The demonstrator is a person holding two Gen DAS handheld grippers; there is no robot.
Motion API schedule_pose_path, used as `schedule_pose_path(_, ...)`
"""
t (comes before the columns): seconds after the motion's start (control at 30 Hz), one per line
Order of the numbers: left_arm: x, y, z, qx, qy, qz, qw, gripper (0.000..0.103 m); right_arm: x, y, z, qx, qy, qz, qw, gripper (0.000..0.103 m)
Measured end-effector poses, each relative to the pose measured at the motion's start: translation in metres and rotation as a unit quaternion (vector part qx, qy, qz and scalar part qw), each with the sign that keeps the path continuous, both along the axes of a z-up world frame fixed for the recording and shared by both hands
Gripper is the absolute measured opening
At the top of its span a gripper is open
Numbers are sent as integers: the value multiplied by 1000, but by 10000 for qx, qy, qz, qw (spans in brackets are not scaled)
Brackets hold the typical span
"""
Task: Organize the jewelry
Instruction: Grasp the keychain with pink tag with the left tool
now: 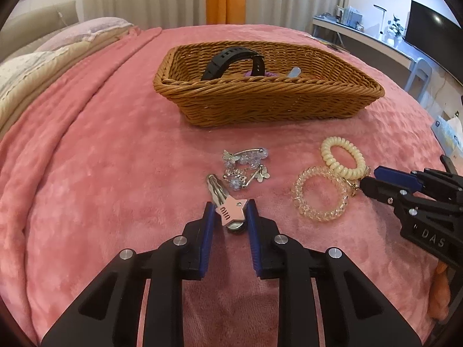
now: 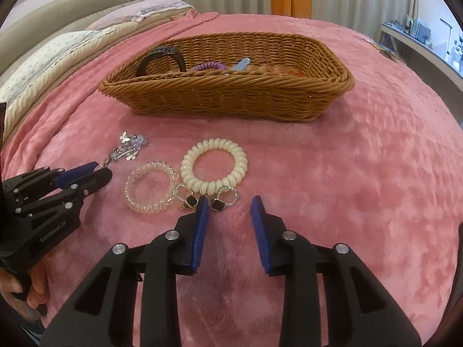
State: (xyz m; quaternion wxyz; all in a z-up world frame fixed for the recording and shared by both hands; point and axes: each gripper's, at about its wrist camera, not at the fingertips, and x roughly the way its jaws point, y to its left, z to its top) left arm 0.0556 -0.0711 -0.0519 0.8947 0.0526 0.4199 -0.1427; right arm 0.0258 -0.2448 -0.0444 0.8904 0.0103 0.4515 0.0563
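Observation:
My left gripper is shut on a pink hair clip with a silver prong, low over the pink blanket. Beyond it lies a pile of silver butterfly clips. My right gripper is open, just above the blanket, its left finger beside a pair of dark square earrings. A cream spiral hair tie and a clear spiral hair tie lie just beyond. The wicker basket behind holds a black watch band, a purple spiral tie and other small items.
The pink blanket covers the bed. Pillows lie at the far left. A desk with a monitor stands at the far right. Curtains hang behind the bed.

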Motion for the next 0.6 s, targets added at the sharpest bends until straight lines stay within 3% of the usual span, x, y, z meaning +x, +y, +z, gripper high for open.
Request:
schedule_pose_path(0.13, 0, 0, 0, -19, 5, -8, 10000, 21, -2, -3, 0, -7, 38, -8, 10000, 23)
schedule_pose_path(0.27, 1, 0, 1, -99, 47, -48, 9999, 21, -6, -12, 0, -201, 51, -120, 9997, 23)
schedule_pose_path(0.6, 1, 1, 0, -133, 72, -61, 9999, 21, -12, -13, 8, -62, -91, 48, 9999, 23)
